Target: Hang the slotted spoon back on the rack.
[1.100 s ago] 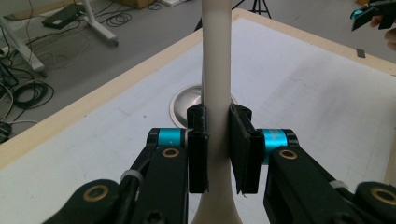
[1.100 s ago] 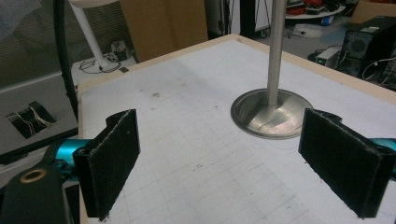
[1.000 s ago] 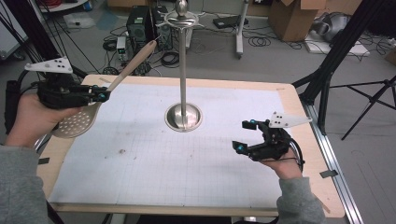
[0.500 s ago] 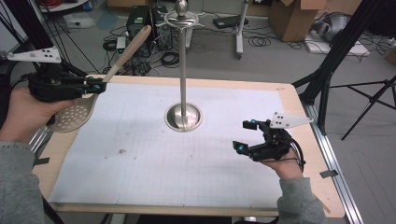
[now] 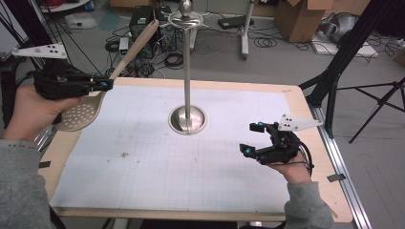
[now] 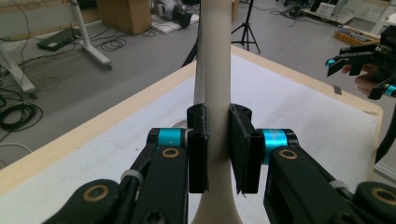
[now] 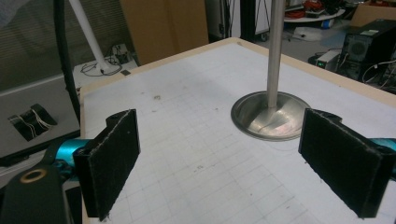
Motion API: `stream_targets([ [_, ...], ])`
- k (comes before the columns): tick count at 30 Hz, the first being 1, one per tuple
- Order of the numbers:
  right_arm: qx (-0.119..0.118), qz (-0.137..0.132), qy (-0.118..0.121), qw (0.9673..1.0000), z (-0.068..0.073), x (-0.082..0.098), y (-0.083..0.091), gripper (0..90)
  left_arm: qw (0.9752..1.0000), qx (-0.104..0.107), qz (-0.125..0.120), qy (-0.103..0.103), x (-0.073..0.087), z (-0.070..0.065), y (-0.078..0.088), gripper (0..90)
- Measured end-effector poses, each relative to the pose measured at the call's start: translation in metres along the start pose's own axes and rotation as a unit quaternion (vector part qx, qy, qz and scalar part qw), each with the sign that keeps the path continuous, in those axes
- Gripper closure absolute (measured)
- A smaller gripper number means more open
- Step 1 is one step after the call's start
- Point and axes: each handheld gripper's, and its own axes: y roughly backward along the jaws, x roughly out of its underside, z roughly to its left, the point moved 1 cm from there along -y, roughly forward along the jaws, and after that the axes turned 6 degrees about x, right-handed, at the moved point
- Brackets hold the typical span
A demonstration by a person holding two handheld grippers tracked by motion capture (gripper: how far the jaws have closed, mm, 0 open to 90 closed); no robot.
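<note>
— What's in the person's left hand?

— The left gripper [image 5: 102, 85], raised over the table's [image 5: 296, 102] near-left corner. Its fingers [image 6: 198, 144] are clamped on the pale wooden handle of a skimmer [image 5: 79, 114]. In the left gripper view the handle [image 6: 216, 70] runs straight up between the two black pads, which press it from both sides.

— And where does the skimmer sit relative to those fingers?

— Seen from the high view, the round perforated bowl hangs below and behind the fingers, toward the person's hand [image 5: 36, 112], over the table's left edge. The handle slants up and away past the fingertips, its far end [image 5: 149, 29] pointing over the floor beyond the table.

— The other hand?

— The right gripper [image 5: 253, 139] is near the table's right side, just above the white gridded sheet [image 5: 143, 162]. Its fingers [image 7: 114, 158] stand wide apart with nothing between them.

— What lies ahead of those open fingers?

— A metal stand [image 5: 187, 81]: a thin upright pole on a round dished base [image 7: 271, 116]. In the right gripper view the base sits beyond the fingertips, nearer the right pad than the left. It's well apart from both grippers.

— Does the left gripper's camera catch the other gripper?

— Yes, far off at the upper right, across the table from the gripping fingers, jaws parted.
</note>
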Motion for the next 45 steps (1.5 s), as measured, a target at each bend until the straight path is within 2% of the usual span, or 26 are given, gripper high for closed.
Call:
stream_targets([
  [8, 0.001, -0.005, -0.002, 1.0000, -0.002, 0.000, 0.004, 11.4, 0.9999, 0.008, -0.007, 0.004, -0.002, -0.001, -0.006, 77.9],
  [17, 0.001, -0.003, -0.001, 1.0000, -0.002, 0.000, 0.003, 11.4, 1.0000, 0.003, 0.000, 0.002, -0.002, -0.001, -0.009, 77.9],
  [22, 0.000, -0.003, -0.002, 1.0000, -0.002, 0.000, 0.004, 11.4, 1.0000, 0.009, 0.001, 0.004, 0.000, -0.001, -0.015, 77.9],
  [30, 0.000, -0.003, -0.003, 1.0000, -0.002, 0.000, 0.004, 11.4, 0.9999, 0.007, 0.005, 0.007, 0.000, -0.002, -0.023, 77.9],
  [45, -0.002, -0.003, -0.001, 1.0000, -0.001, 0.000, 0.003, 11.4, 0.9996, 0.008, 0.026, 0.011, 0.005, -0.002, -0.044, 77.8],
])
